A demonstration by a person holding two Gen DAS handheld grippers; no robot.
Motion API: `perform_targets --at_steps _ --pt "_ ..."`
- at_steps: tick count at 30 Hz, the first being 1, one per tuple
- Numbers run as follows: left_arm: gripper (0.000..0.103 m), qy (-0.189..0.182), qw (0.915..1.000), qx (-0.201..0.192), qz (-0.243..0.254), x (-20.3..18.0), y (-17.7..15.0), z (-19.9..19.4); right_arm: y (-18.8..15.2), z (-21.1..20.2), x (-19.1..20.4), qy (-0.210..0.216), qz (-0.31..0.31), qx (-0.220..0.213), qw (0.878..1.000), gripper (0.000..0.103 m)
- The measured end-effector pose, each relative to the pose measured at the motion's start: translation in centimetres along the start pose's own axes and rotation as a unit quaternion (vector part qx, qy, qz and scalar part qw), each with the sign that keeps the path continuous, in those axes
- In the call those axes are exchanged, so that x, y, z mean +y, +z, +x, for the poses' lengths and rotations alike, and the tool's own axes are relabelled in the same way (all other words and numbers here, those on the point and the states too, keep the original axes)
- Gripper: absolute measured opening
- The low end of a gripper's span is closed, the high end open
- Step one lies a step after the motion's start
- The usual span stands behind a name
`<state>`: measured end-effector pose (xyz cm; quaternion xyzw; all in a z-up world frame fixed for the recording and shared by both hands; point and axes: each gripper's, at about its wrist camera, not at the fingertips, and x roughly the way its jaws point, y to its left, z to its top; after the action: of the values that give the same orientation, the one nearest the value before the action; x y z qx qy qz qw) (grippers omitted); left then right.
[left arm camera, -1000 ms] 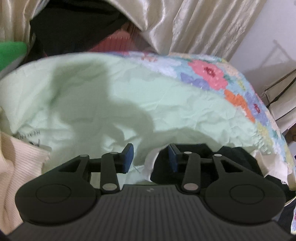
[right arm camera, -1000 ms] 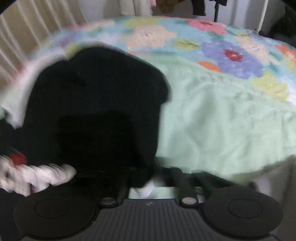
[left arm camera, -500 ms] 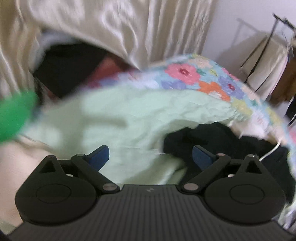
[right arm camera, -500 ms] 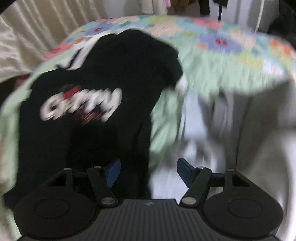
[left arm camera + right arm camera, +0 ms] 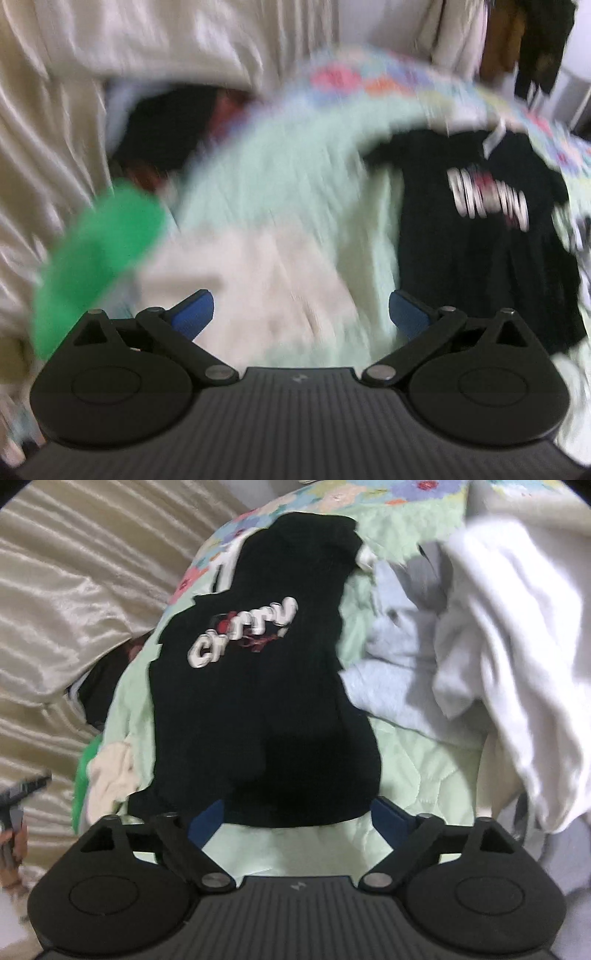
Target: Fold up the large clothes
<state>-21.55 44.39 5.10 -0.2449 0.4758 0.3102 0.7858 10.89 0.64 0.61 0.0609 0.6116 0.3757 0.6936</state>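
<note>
A black garment [image 5: 258, 686] with white and red lettering lies folded on the pale green bed cover [image 5: 417, 768]. In the left wrist view the same black garment [image 5: 480, 236] lies at the right. My right gripper [image 5: 301, 818] is open just in front of the garment's near edge, nothing between its fingers. My left gripper [image 5: 299, 314] is open too, over a cream garment [image 5: 258, 280] and the green cover, holding nothing. The left wrist view is blurred by motion.
A heap of white cloth [image 5: 517, 635] and pale blue cloth [image 5: 402, 664] lies to the right of the black garment. A bright green item [image 5: 99, 254] and beige curtains [image 5: 55, 122] are on the left. Clothes hang at the back right [image 5: 528, 40].
Both grippers went from nearly shut to wide open and pulled back. The black garment was let go and now lies flat with its lettering up. The left camera swung right.
</note>
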Motion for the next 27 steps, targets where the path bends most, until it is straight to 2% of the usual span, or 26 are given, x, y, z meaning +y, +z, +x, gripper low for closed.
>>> perform_targets --at_steps 1,2,5,7,10,11,13,14,15,16,17,18,19,20,21,22,25,27 --pt "0.103 -0.051 0.9972 0.050 -0.021 -0.8 -1.4 4.2 -0.7 1.5 -0.6 -0.005 0.006 -0.009 1.000 0.089" --pt "0.103 -0.073 0.9939 0.077 -0.030 -1.6 -2.0 6.6 -1.3 3.1 -1.0 -0.016 0.011 -0.015 1.000 0.087" --pt "0.103 -0.091 0.9887 0.116 -0.028 -4.2 -3.0 11.6 -3.1 6.5 -1.5 -0.049 0.013 -0.041 0.998 0.084" --pt "0.103 -0.086 0.9883 0.121 -0.036 -5.7 -3.7 12.9 -3.8 7.6 -1.7 -0.058 0.012 -0.055 0.997 0.084" --pt "0.103 -0.103 0.9860 0.128 -0.032 -6.7 -3.3 13.3 -4.4 8.3 -1.3 -0.069 0.000 -0.089 0.994 0.084" --pt "0.103 -0.120 0.9852 0.121 -0.018 -7.2 -2.9 13.1 -4.5 8.4 -0.9 -0.085 -0.020 -0.099 0.991 0.085" --pt "0.098 -0.125 0.9860 0.107 -0.023 -7.7 -2.5 13.0 -4.7 8.8 -0.2 -0.114 -0.056 -0.117 0.985 0.086" --pt "0.095 -0.128 0.9858 0.107 -0.018 -8.4 -2.3 13.1 -4.7 9.3 0.0 -0.122 -0.067 -0.111 0.984 0.086" --pt "0.079 -0.126 0.9855 0.114 -0.007 -9.3 -2.4 13.6 -4.6 9.7 0.0 -0.128 -0.073 -0.106 0.983 0.086" --pt "0.055 -0.123 0.9849 0.122 0.004 -10.1 -2.5 14.0 -4.4 10.2 -0.1 -0.131 -0.069 -0.098 0.984 0.086" --pt "0.044 -0.120 0.9842 0.129 0.015 -11.0 -2.6 14.4 -4.3 10.5 -0.2 -0.133 -0.065 -0.093 0.985 0.084" --pt "0.034 -0.111 0.9841 0.137 0.016 -11.4 -3.0 14.9 -4.3 10.7 -0.4 -0.132 -0.064 -0.094 0.985 0.079" --pt "0.030 -0.090 0.9854 0.144 0.011 -11.8 -3.4 15.9 -4.2 10.8 -0.4 -0.132 -0.065 -0.094 0.985 0.060" --pt "0.028 -0.090 0.9862 0.139 0.004 -11.6 -3.4 16.2 -4.1 10.8 -0.3 -0.135 -0.074 -0.090 0.984 0.029" --pt "0.024 -0.090 0.9869 0.134 -0.003 -11.4 -3.5 16.5 -3.9 10.7 -0.3 -0.139 -0.083 -0.087 0.983 0.012" --pt "0.021 -0.090 0.9875 0.129 -0.010 -11.2 -3.6 16.7 -3.8 10.5 -0.2 -0.137 -0.089 -0.087 0.983 0.005" --pt "0.018 -0.115 0.9894 0.082 -0.033 -10.0 -3.5 15.2 -3.5 8.1 -0.2 -0.080 -0.079 -0.115 0.987 0.005" --pt "0.018 -0.151 0.9843 0.065 -0.064 -8.6 -3.4 14.5 -3.3 6.6 -0.2 -0.043 -0.071 -0.130 0.988 0.005"
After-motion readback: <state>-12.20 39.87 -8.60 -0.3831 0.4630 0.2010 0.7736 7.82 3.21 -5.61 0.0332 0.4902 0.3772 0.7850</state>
